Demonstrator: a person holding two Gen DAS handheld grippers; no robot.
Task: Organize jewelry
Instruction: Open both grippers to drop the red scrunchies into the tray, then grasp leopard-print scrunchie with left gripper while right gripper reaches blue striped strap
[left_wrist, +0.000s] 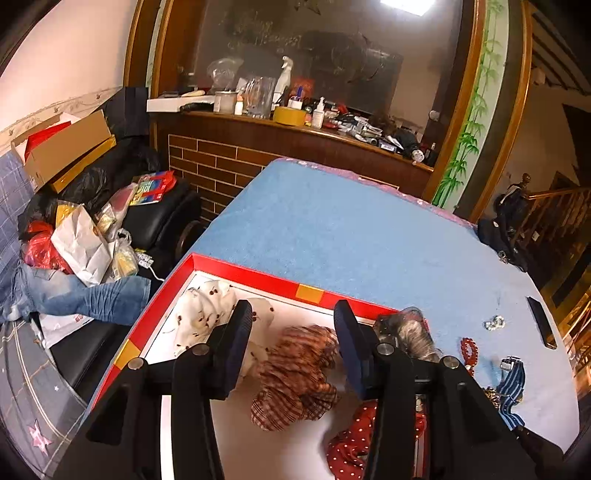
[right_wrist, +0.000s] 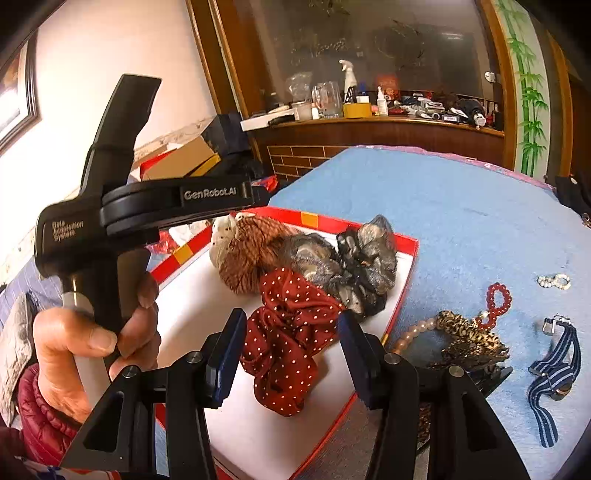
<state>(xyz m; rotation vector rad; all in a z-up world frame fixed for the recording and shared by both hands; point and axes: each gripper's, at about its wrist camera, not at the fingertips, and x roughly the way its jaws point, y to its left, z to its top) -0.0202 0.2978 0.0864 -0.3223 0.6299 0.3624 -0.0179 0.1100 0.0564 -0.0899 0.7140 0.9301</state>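
A red-rimmed white tray (left_wrist: 258, 278) (right_wrist: 404, 273) sits on the blue table. In it lie a white spotted scrunchie (left_wrist: 201, 314), a brown plaid scrunchie (left_wrist: 299, 376) (right_wrist: 247, 251), a grey-black scrunchie (right_wrist: 354, 266) and a red polka-dot scrunchie (right_wrist: 288, 332) (left_wrist: 351, 443). My left gripper (left_wrist: 293, 347) is open above the plaid scrunchie. My right gripper (right_wrist: 291, 354) is open over the red polka-dot scrunchie. On the table right of the tray lie a red bead bracelet (right_wrist: 496, 301) (left_wrist: 469, 349), a pearl bracelet (right_wrist: 554, 281), a leopard scrunchie (right_wrist: 469, 336), a peach bead bracelet (right_wrist: 413, 332) and a striped watch strap (right_wrist: 554, 373) (left_wrist: 511, 384).
A dark phone (left_wrist: 541, 325) lies near the table's right edge. A hand holds the left gripper's handle (right_wrist: 110, 229) left of the tray. A cluttered wooden counter (left_wrist: 295, 125) stands behind the table. Bags and clothes (left_wrist: 74, 251) pile on the left.
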